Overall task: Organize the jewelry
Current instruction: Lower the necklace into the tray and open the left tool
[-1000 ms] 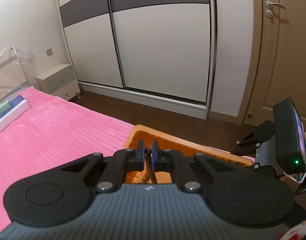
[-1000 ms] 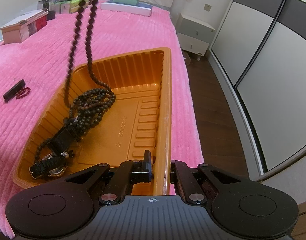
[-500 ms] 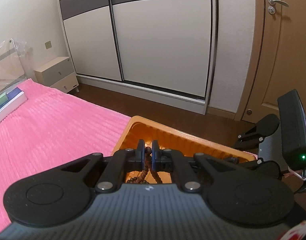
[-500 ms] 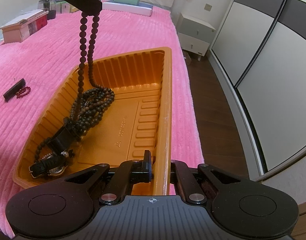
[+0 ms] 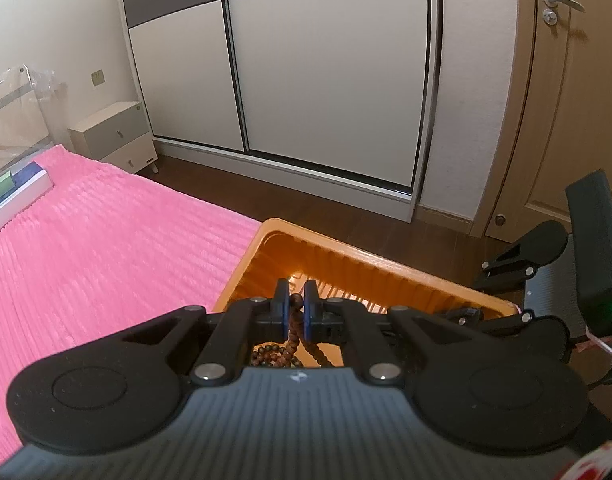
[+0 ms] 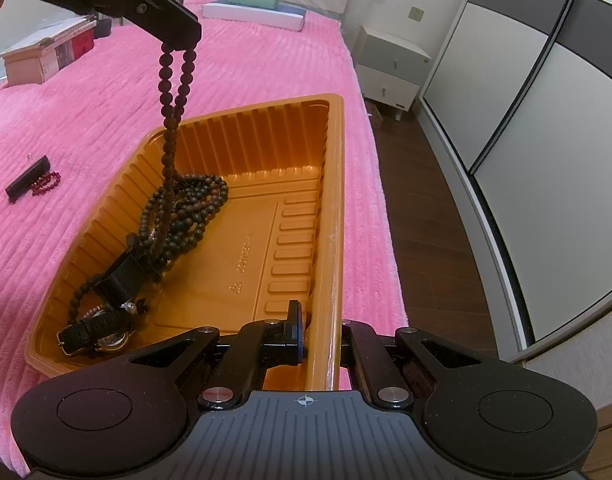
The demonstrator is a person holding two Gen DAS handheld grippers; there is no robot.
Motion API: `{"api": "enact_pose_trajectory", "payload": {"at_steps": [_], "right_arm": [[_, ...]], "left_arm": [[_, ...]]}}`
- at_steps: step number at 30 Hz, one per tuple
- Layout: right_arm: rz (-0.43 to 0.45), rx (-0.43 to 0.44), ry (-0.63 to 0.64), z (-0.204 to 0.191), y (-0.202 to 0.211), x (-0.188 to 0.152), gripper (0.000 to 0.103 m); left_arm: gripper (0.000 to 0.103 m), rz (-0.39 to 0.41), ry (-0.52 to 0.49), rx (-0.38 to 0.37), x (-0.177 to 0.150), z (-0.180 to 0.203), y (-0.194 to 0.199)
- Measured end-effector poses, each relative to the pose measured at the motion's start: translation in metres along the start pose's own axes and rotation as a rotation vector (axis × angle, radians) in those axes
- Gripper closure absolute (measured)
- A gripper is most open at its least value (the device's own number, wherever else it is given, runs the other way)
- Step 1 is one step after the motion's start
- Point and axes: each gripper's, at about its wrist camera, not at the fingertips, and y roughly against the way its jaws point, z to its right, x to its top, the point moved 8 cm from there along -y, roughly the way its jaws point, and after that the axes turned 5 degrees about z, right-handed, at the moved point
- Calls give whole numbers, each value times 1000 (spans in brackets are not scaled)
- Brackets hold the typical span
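An orange plastic tray point(image 6: 242, 248) sits on the pink bedspread. My left gripper point(image 5: 294, 308) is shut on a brown bead necklace point(image 5: 293, 330) and holds it above the tray; in the right wrist view the left gripper point(image 6: 180, 38) hangs the necklace point(image 6: 172, 92) down onto a bead pile point(image 6: 190, 204) in the tray. A black wristwatch point(image 6: 98, 330) and a black clip point(image 6: 124, 272) lie in the tray's near left corner. My right gripper point(image 6: 319, 334) is shut on the tray's right rim point(image 6: 325, 320).
A small black bar with a red bead bracelet point(image 6: 34, 178) lies on the bedspread left of the tray. Boxes point(image 6: 46, 56) and books point(image 6: 254, 12) lie at the bed's far side. A nightstand point(image 6: 389, 68), wardrobe doors point(image 5: 325, 72) and wooden floor lie beyond the bed edge.
My left gripper has come lower over the tray, so more of the necklace has piled onto the beads in the tray. The right gripper has stayed on the rim.
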Motion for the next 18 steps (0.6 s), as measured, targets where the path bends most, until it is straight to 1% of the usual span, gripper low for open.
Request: {"api": "enact_pose_trajectory", "payload": {"at_steps": [2, 4, 12, 15, 17, 18], "right_arm": [[0, 0, 0, 0, 0, 0, 99], [0, 1, 1, 0, 0, 0, 99], [-1, 2, 2, 0, 0, 0, 99], [-3, 2, 5, 0, 0, 0, 99], [-3, 2, 6, 0, 0, 1, 99], [-3, 1, 7, 0, 0, 1, 99]], "left_arm": [[96, -1, 4, -2, -1, 1, -1], [90, -2, 10, -2, -1, 0, -1], [87, 10, 27, 29, -9, -14, 12], [86, 6, 39, 59, -21, -25, 22], [83, 4, 55, 81, -32, -35, 29], [79, 7, 65, 97, -38, -41, 35]]}}
